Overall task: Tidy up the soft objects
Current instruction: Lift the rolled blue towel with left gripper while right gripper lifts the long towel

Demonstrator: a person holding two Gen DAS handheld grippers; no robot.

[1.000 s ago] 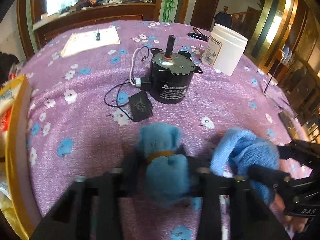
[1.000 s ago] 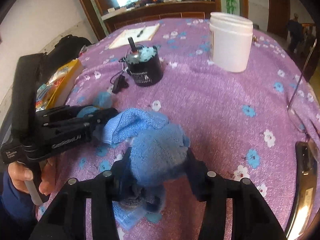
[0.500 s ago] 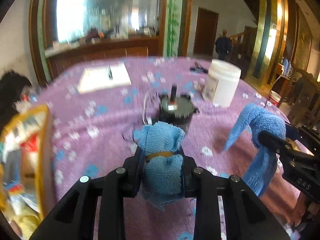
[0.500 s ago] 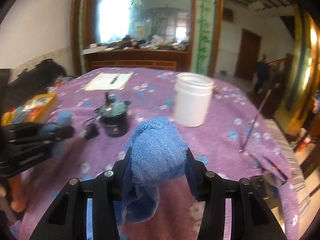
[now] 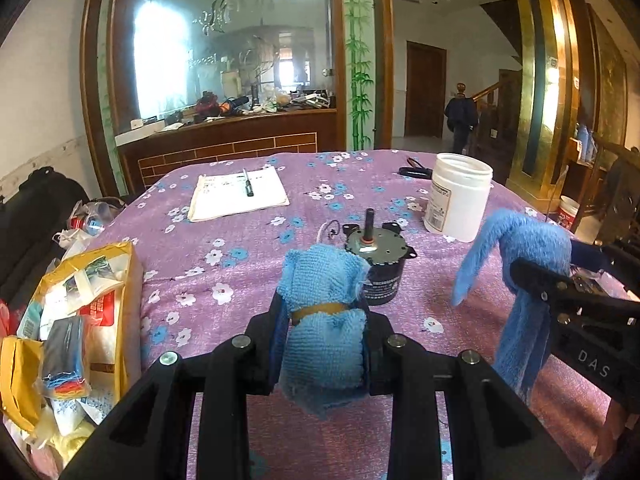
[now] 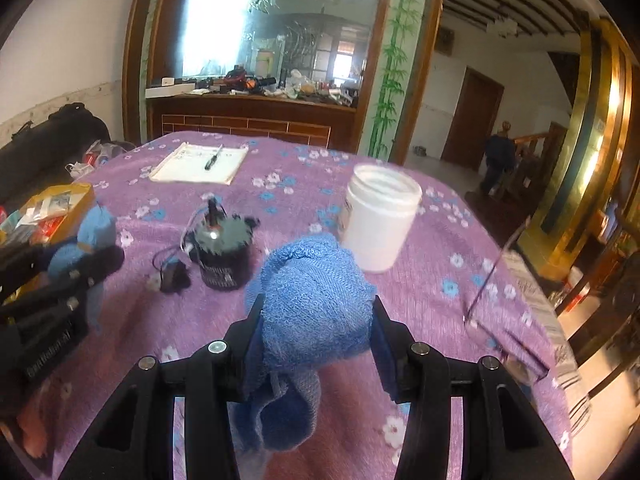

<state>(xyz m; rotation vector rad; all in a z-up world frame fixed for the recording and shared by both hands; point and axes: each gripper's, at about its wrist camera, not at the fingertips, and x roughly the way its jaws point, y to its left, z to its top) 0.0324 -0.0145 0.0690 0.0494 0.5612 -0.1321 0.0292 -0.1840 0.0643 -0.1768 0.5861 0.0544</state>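
A light blue rolled cloth [image 5: 320, 276] with a yellow band around it is pinched in my left gripper [image 5: 324, 314], held above the purple flowered tablecloth [image 5: 240, 280]. In the right wrist view the same roll [image 6: 96, 228] and left gripper [image 6: 80, 270] show at the far left. My right gripper [image 6: 316, 316] is shut on a bunched darker blue towel [image 6: 316, 292], whose tail hangs down below the fingers. From the left wrist view that towel [image 5: 528, 240] drapes over the right gripper [image 5: 560, 292], clear of the table.
A black motor [image 5: 378, 264] with wires stands mid-table, with a white open jar [image 5: 458, 196] to its right. A notepad with a pen [image 5: 236, 196] lies at the back. A yellow bag of packets [image 5: 100, 300] sits at the left edge. Spectacles [image 6: 496, 280] lie right.
Both grippers have risen off the table and tipped upward, each with its cloth. The blue towel left the tablecloth and now hangs free.
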